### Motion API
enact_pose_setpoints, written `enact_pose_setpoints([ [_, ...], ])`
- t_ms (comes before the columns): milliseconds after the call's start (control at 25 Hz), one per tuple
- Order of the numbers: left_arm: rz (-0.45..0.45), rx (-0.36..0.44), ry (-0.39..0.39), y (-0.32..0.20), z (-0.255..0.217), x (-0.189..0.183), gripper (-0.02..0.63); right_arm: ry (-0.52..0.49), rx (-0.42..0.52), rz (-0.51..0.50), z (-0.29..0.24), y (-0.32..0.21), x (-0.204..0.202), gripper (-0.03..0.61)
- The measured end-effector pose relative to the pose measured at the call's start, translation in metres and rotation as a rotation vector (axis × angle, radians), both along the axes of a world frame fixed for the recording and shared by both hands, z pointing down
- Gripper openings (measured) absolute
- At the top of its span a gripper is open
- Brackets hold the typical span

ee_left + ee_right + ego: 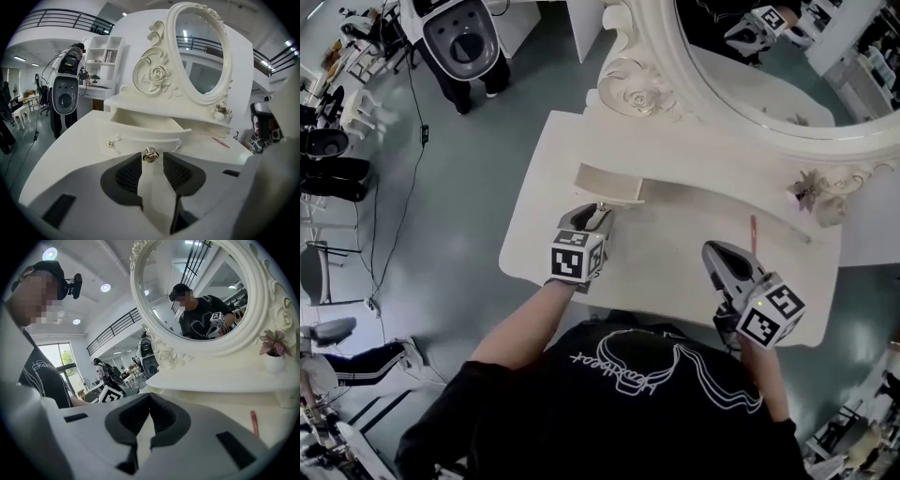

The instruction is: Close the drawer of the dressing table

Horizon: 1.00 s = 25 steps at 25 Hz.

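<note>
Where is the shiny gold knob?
In the left gripper view, the gold knob sits in the middle of the open drawer's front, just between the tips of the left gripper's jaws.

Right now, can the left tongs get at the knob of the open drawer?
Probably yes. The knob sits right at the tips of the left tongs, between their open jaws, with nothing in the way. The drawer stands pulled out, its front facing them.
</note>
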<state>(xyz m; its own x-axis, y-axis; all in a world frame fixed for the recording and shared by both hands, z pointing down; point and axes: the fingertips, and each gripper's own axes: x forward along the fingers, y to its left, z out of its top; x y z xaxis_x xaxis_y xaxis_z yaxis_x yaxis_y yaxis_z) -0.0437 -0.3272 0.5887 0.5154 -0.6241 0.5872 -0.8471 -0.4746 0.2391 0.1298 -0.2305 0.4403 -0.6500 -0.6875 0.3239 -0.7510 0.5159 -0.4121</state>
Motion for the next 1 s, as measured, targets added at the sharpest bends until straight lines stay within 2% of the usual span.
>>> enact_pose_setpoints([
  [160, -0.012, -0.01, -0.006, -0.003, 0.001, 0.0, 0.098, 0.007, -0.012, 0.014, 0.004, -0.001, 0.003, 0.003],
  [640, -0.006, -0.023, 0.003, -0.003, 0.002, 0.0, 0.095, 0.016, -0.023, 0.015, 0.008, -0.005, -0.001, 0.003],
  [1000, -0.02, -0.047, 0.048, -0.004, -0.001, 0.0, 0.094, 0.009, -0.024, 0.015, 0.01, -0.008, -0.008, 0.003],
])
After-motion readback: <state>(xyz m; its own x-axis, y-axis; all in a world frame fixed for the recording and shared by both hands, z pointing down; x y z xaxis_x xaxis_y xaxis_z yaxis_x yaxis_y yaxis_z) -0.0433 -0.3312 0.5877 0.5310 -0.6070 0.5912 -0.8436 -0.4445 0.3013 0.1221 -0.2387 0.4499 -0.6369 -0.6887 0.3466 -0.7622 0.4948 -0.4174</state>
